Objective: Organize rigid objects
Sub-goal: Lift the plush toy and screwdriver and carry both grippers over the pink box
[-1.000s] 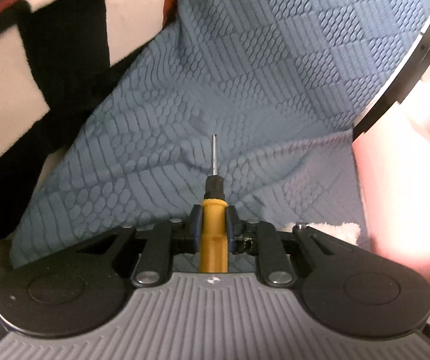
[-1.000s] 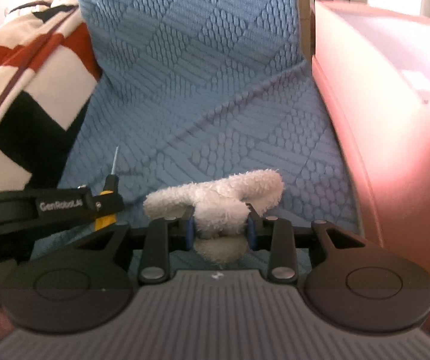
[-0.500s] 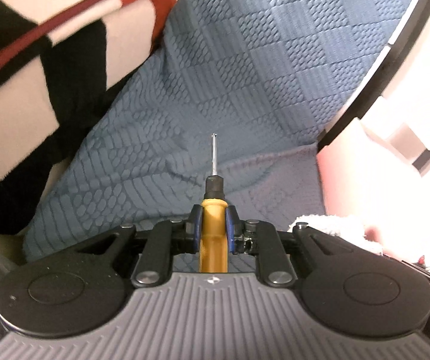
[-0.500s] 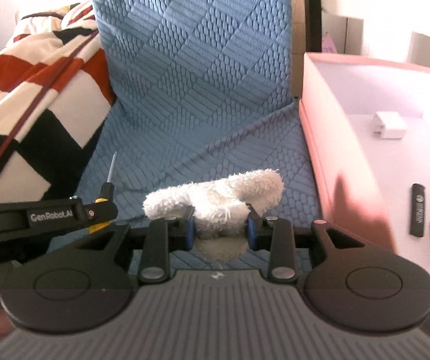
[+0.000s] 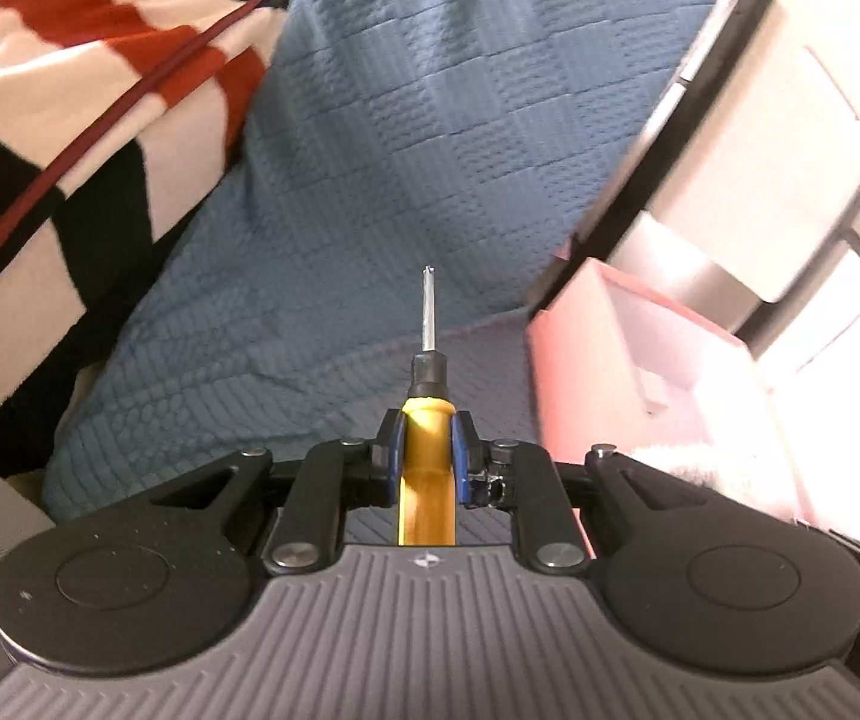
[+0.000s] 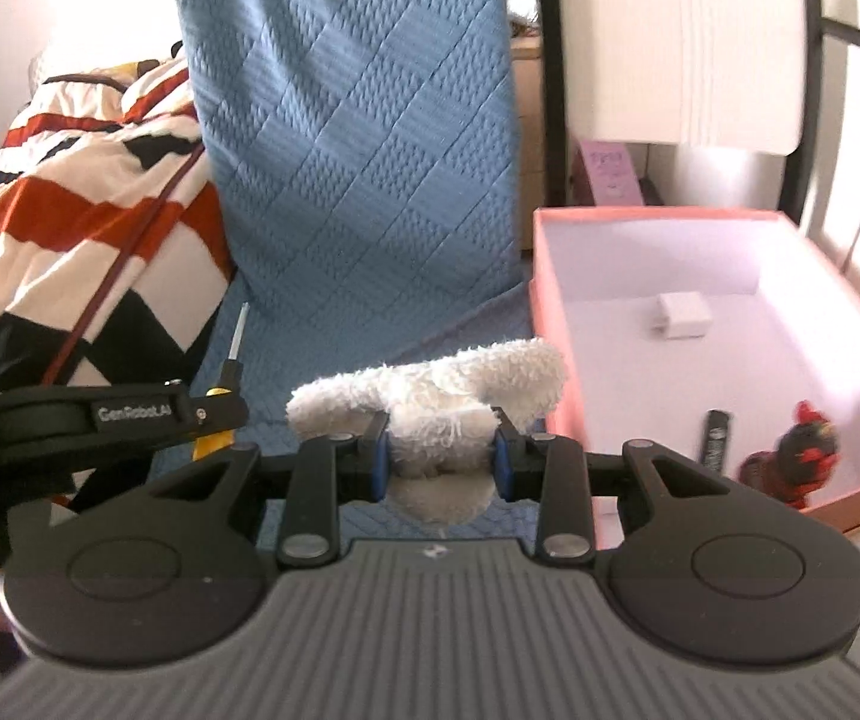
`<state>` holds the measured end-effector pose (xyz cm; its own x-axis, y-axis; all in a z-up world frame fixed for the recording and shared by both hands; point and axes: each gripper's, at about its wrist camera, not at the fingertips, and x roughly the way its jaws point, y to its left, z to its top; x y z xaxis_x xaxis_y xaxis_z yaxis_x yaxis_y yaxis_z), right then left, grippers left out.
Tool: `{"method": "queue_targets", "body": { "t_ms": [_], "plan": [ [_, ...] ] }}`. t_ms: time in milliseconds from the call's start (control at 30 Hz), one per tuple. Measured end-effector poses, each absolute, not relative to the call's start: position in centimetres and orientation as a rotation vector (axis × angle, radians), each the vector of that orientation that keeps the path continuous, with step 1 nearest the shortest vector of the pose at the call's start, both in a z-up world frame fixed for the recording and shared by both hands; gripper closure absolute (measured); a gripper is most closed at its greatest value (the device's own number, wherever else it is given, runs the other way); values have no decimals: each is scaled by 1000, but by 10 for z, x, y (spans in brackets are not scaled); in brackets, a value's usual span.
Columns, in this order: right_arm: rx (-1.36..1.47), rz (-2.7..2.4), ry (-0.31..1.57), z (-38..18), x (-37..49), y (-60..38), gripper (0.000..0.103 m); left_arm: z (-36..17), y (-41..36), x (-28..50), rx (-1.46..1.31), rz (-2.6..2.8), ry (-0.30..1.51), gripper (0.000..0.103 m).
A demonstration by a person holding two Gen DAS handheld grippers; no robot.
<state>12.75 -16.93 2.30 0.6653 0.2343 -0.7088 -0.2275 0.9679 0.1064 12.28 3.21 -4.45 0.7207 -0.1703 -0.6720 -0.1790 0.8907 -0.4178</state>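
Observation:
My left gripper (image 5: pixel 427 426) is shut on a yellow-handled screwdriver (image 5: pixel 427 414) whose metal shaft points forward over the blue quilted cover (image 5: pixel 418 138). My right gripper (image 6: pixel 439 432) is shut on a white fluffy plush toy (image 6: pixel 430 384). The left gripper (image 6: pixel 214 411) and the screwdriver (image 6: pixel 237 336) also show at the left of the right wrist view. A pink open box (image 6: pixel 556 324) stands to the right and holds a small white block (image 6: pixel 682 315), a black stick (image 6: pixel 715 438) and a red and black object (image 6: pixel 802 450).
A red, white and black striped blanket (image 6: pixel 70 228) lies to the left on the seat. A black metal frame (image 6: pixel 550 72) and a white panel (image 6: pixel 682 36) stand behind the box. The pink box (image 5: pixel 586 354) shows at the right of the left wrist view.
Both grippers have risen and pulled back with their objects still held. The pink box's inside has come into full view on the right.

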Motion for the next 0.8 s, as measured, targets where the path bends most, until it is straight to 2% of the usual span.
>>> {"method": "queue_targets", "body": {
  "t_ms": [433,800],
  "plan": [
    [15,259,766,70,112,-201,68,2,4,100,-487,-50,771,84],
    [29,226,754,89,116,-256,68,23,-54,110,-478,-115,786,84]
  ]
}}
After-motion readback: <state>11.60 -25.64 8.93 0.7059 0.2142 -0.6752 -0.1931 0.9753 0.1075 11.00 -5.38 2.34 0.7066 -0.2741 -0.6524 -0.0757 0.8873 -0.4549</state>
